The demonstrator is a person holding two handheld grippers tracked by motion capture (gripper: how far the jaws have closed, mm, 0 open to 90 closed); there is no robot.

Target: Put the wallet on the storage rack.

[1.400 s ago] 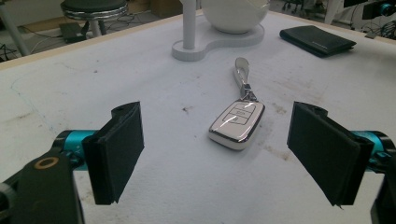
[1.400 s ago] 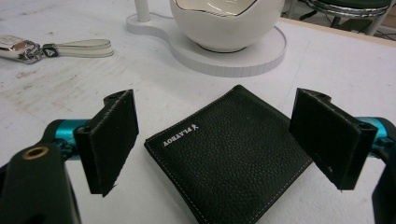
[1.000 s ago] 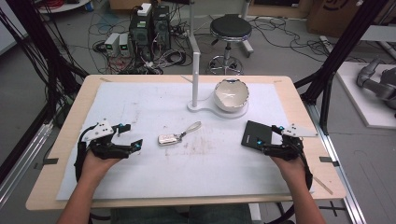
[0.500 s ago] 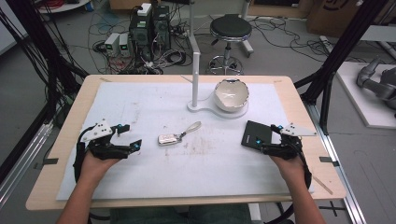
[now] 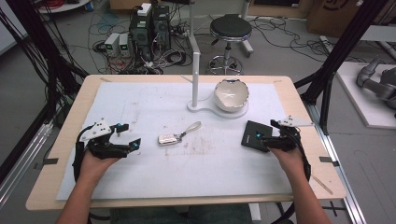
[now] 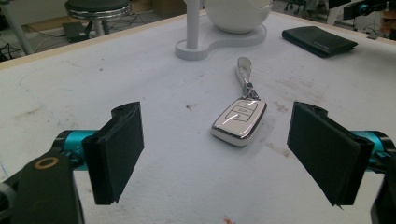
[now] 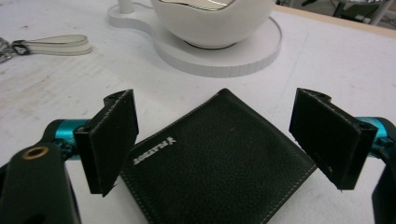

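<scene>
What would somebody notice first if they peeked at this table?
Probably the two open claws: the left claw points at a shiny car key mid-table, and the right claw sits at a black wallet. Behind them, a white bowl rests on a white stand.

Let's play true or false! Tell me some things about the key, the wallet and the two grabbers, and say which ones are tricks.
1. The left gripper is open, with the car key lying ahead of it. True.
2. The right gripper is squeezing the black wallet. False: its jaws stand wide apart and the wallet lies flat on the table.
3. The car key is inside the white bowl. False: it lies on the white mat, apart from the bowl.
4. The bowl sits on a white stand with an upright post. True.
</scene>
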